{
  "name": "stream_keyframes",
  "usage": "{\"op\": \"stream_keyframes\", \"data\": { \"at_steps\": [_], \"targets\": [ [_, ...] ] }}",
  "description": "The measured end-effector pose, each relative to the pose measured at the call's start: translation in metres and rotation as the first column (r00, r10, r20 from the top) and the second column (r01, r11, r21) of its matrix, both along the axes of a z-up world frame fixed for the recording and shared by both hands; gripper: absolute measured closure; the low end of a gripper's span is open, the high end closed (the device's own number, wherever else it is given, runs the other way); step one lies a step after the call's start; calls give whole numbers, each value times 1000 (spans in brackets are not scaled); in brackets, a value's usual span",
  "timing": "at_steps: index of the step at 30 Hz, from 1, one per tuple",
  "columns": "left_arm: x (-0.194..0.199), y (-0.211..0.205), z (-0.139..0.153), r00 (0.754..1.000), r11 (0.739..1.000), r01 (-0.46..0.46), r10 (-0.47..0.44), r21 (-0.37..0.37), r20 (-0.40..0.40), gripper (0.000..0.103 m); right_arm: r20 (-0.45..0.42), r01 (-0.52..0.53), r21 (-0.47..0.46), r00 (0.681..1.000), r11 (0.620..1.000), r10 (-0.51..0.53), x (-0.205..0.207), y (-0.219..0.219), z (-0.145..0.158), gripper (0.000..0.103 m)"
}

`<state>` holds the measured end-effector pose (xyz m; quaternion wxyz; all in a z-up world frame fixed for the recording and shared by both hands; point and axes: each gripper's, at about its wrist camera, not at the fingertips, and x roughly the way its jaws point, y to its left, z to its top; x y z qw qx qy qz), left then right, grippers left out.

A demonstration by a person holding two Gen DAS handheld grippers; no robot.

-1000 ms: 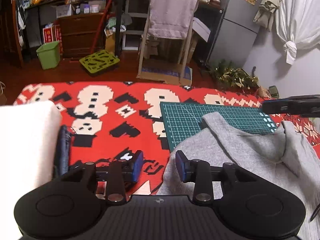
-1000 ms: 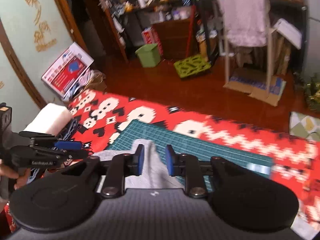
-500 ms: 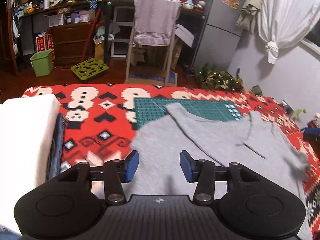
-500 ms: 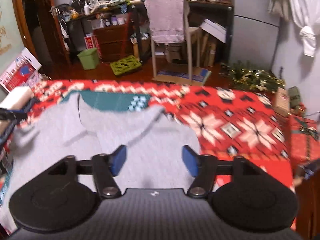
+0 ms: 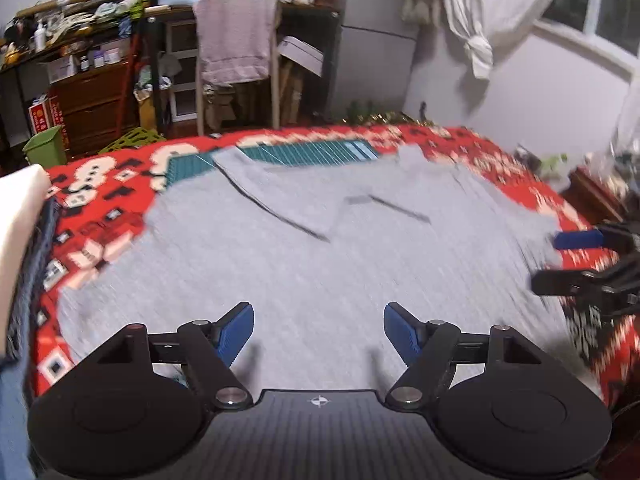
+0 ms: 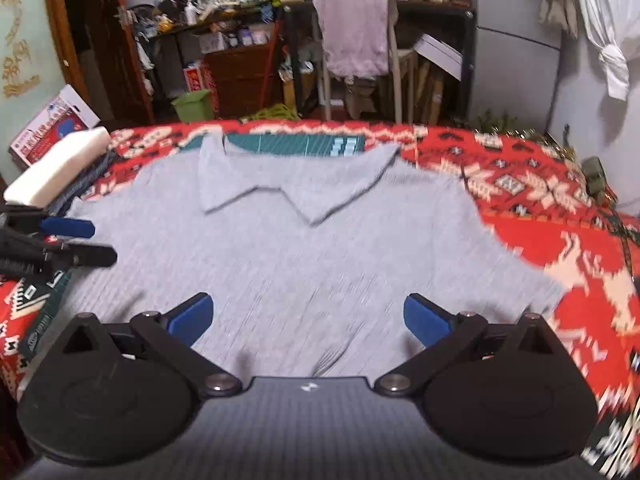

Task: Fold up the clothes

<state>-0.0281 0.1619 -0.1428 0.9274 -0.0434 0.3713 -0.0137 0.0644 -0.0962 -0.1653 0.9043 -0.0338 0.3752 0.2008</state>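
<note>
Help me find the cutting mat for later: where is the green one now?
The green cutting mat lies at the far edge of the red patterned blanket, mostly hidden under the collar of the grey shirt, in both views.

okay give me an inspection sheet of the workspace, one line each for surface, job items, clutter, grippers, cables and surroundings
Surface: red patterned blanket, with a green cutting mat partly under the shirt's collar.
Job's things: grey collared shirt spread flat, collar at the far side, not yet folded.
Clutter: white folded item lying on dark denim at the left edge.
Grippers: left hand-held gripper open, empty, above the shirt; right hand-held gripper open, empty, above the shirt.
Cables: nothing seen.
Surroundings: chair draped with a pink towel, green bin, crowded shelves, grey fridge, knotted white curtain.
</note>
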Motion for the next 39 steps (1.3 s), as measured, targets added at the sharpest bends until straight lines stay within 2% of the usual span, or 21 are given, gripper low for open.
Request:
{"op": "stream_keyframes", "data": {
  "at_steps": [2,5,9,14,15,21,27,29,31,34,36,38,39],
  "targets": [
    [-4,-7,-7,1000,1000,7,-7,4,-13,32,-1,6,-10,1000,1000,-6,-7,8,-8,1],
    [-5,-11,-15,998,998,-49,50,27,-39,29,30,-6,-5,1000,1000,7,-15,12,-19,0],
    [-2,-10,-25,991,994,-103,106,31,-77,23,-17,48,-26,999,999,-48,-9,15,-36,0],
    [-4,-12,-30,994,995,-97,96,-13,-59,1,13,63,-69,998,996,-62,-14,23,-44,0],
    [-5,-13,-30,994,995,-96,94,-25,-53,1,20,61,-71,998,996,-60,-15,24,-45,0],
    [-12,-5,-31,994,990,-106,106,-95,-6,0,-15,74,-59,997,996,-75,-7,23,-42,0],
    [-5,3,-24,991,982,-131,125,-139,-54,1,-63,79,-20,995,997,-81,2,12,-27,1],
    [-4,5,-21,987,978,-155,146,-140,-69,5,-12,103,-2,995,995,-103,1,-1,-13,1],
    [-4,9,-17,983,973,-176,167,-146,-73,5,46,142,-9,989,990,-141,3,-17,2,1],
    [-7,17,-7,981,967,-193,187,-163,-52,5,50,194,-35,980,980,-192,19,-46,1,1],
    [-7,20,-1,978,966,-208,204,-153,-39,5,49,227,-53,973,972,-225,30,-65,-1,4],
    [-6,23,3,976,966,-218,216,-140,-32,5,48,260,-70,965,963,-257,42,-84,-4,20],
    [-5,24,3,975,965,-224,221,-136,-33,5,48,277,-79,961,958,-274,47,-93,-5,24]
  ]
}}
